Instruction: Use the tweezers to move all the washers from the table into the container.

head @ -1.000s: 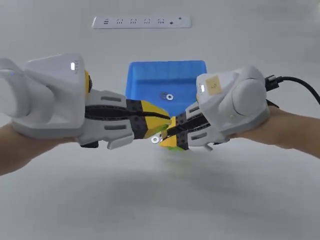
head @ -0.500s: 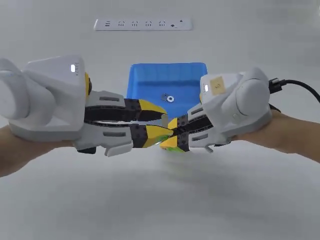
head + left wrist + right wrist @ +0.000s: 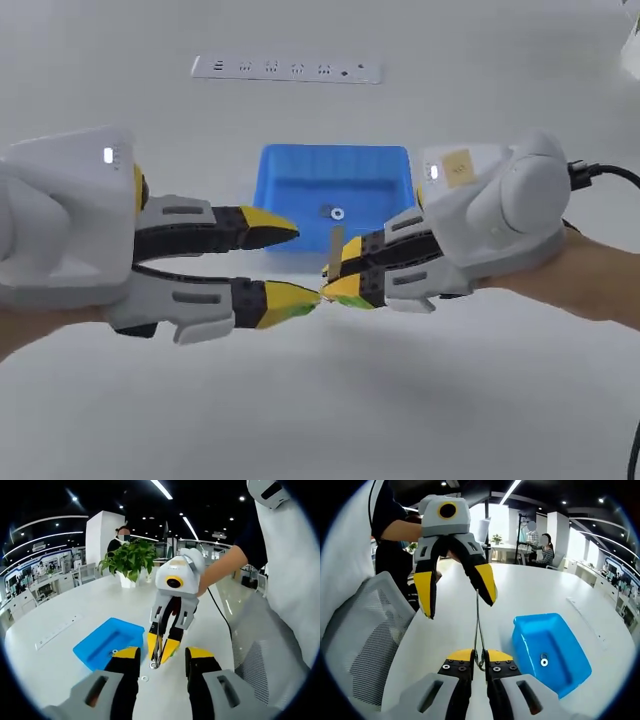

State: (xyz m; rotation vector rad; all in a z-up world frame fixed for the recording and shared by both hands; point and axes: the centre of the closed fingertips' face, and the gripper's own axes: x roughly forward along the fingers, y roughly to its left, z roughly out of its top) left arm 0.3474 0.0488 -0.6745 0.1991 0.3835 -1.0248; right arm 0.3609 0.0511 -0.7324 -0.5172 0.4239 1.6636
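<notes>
My right gripper [image 3: 338,283] is shut on thin metal tweezers [image 3: 333,248], whose prongs run forward from its jaws [image 3: 478,625] toward the left gripper. My left gripper [image 3: 292,260] stands open facing it, its yellow fingertips [image 3: 426,592] spread on either side of the tweezers' tips without touching them. The blue container [image 3: 300,170] sits just behind both grippers with one washer [image 3: 337,213] on its floor. In the left gripper view a washer [image 3: 144,678] lies on the table below the tweezers [image 3: 156,650]. I cannot tell whether the tips hold anything.
A white power strip [image 3: 288,69] lies at the back of the table. The person's chair with a mesh back [image 3: 365,630] stands beside the table's edge. A potted plant [image 3: 131,562] stands far down the table.
My left gripper has opened and drawn back to the left, away from the tweezers. The right gripper keeps its hold. The head camera has tilted, so the container sits lower in the picture.
</notes>
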